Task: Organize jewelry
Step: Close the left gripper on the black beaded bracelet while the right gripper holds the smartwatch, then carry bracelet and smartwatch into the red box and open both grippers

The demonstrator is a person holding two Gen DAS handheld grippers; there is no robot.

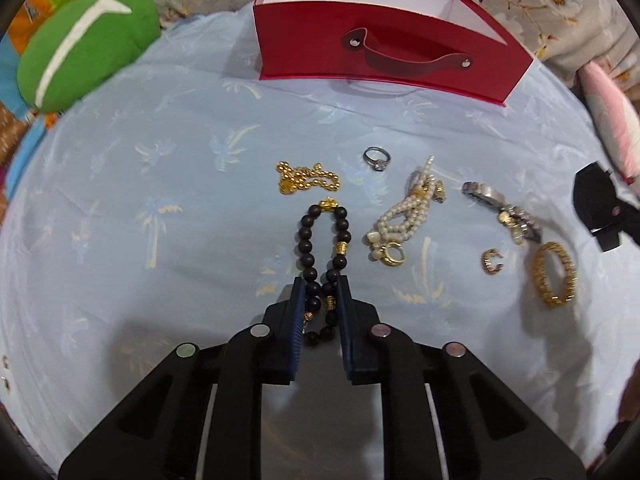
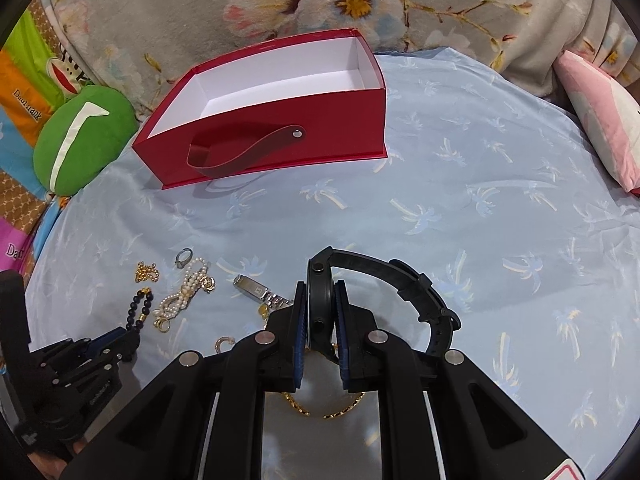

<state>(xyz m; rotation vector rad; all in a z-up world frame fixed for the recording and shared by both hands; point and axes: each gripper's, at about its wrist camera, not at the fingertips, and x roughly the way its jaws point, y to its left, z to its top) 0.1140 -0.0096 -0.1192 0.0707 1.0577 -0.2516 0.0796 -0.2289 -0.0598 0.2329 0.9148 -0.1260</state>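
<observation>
Two grippers, left gripper (image 1: pixel 320 292) pinching bead bracelet (image 1: pixel 322 248), right gripper (image 2: pixel 320 300) clamping black watch (image 2: pixel 320 292)

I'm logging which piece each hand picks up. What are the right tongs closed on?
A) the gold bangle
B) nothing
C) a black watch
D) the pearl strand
C: in the right wrist view the right tongs clamp the case of a black watch, its strap curving off to the right above the blue sheet.
</observation>
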